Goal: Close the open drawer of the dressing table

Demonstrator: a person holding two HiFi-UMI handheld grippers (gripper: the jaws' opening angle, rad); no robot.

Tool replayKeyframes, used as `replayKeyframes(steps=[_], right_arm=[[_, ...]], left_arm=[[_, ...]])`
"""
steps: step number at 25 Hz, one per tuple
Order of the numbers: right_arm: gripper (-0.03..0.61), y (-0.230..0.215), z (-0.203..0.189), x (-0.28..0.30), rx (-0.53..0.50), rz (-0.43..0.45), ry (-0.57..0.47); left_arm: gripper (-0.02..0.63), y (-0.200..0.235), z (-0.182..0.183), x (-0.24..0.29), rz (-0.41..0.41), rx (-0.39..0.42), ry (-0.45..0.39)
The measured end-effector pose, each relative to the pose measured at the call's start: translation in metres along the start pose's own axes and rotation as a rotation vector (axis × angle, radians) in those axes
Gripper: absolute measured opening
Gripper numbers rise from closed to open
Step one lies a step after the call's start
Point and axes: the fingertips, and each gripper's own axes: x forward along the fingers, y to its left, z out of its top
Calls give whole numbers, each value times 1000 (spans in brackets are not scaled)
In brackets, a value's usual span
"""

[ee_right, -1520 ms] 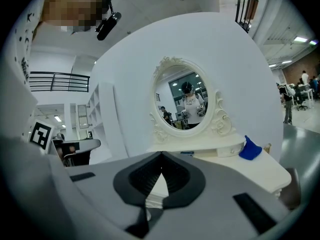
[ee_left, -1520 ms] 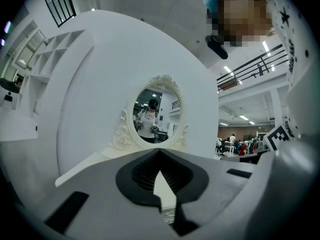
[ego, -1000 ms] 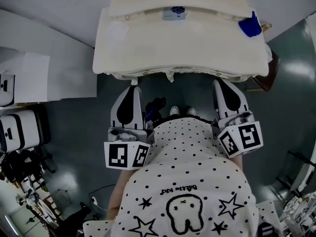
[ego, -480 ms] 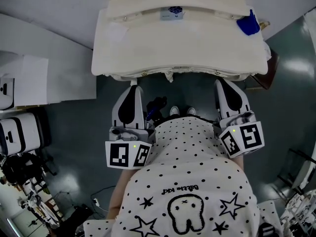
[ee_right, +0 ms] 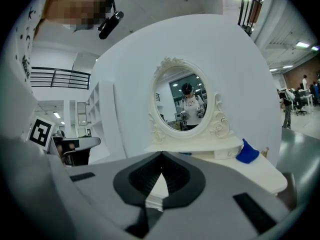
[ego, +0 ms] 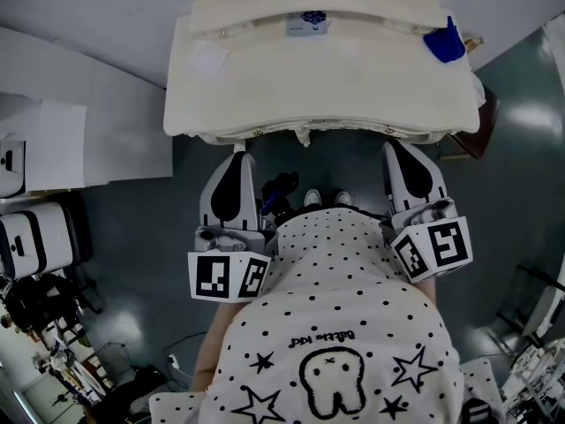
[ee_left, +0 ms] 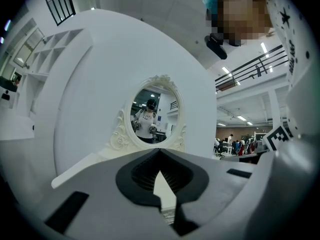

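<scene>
left gripper (ego: 237, 157) and right gripper (ego: 394, 148), mid frame, point at the dressing table (ego: 327, 87) above them; both pairs of jaws are together, gripping nothing.

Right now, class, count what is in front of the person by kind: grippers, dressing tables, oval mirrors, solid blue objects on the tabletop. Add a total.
Grippers: 2 (left gripper, right gripper)
Dressing table: 1
Oval mirror: 1
Blue object: 1
Total: 5

The tabletop (ego: 327, 87) hides the drawer; blue item (ego: 444, 44) unidentifiable.
</scene>
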Motion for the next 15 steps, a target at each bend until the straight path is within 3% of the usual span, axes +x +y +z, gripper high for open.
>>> replayKeyframes(steps=[15], right_arm=[[8, -3, -1, -1, -8, -19, -20]], left_arm=[[12, 3, -4, 3, -16, 7, -7]])
